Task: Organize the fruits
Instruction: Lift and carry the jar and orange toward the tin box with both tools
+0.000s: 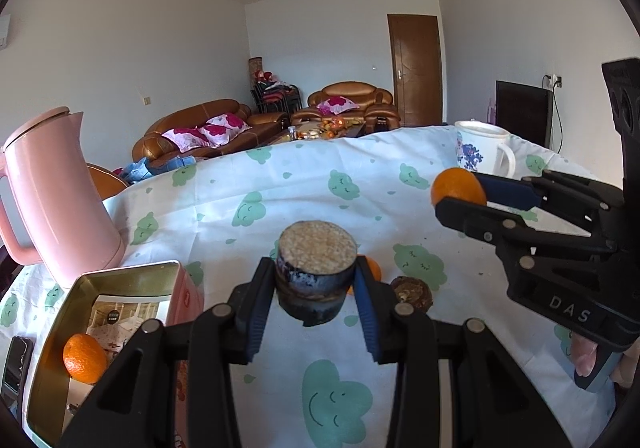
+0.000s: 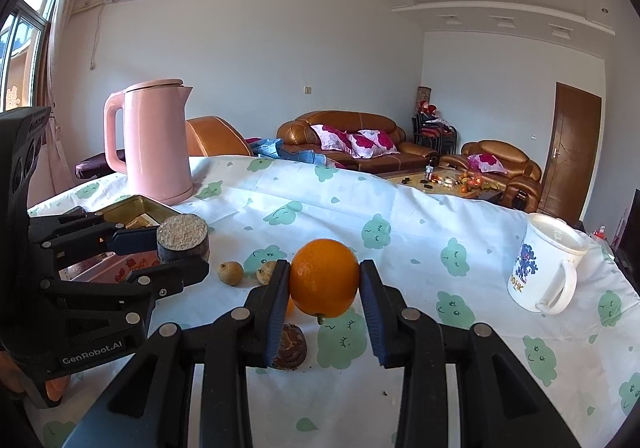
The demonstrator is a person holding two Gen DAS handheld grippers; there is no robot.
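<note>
My left gripper [image 1: 316,276] is shut on a short dark cylinder with a pale cut top [image 1: 316,260], held above the cloth; it also shows in the right wrist view [image 2: 183,238]. My right gripper [image 2: 324,284] is shut on an orange [image 2: 324,278], also seen in the left wrist view [image 1: 456,185]. An open gold tin [image 1: 120,280] at lower left holds another orange [image 1: 82,358]. A brown round fruit [image 1: 412,294] and a partly hidden orange [image 1: 374,268] lie behind my left fingers. Two small tan fruits [image 2: 231,272] lie on the cloth.
A pink kettle [image 1: 56,191] stands at the left behind the tin. A white mug with a blue print [image 2: 544,264] stands at the right. The table carries a white cloth with green clouds [image 1: 280,183]. A dark wrinkled fruit [image 2: 290,348] lies under my right gripper.
</note>
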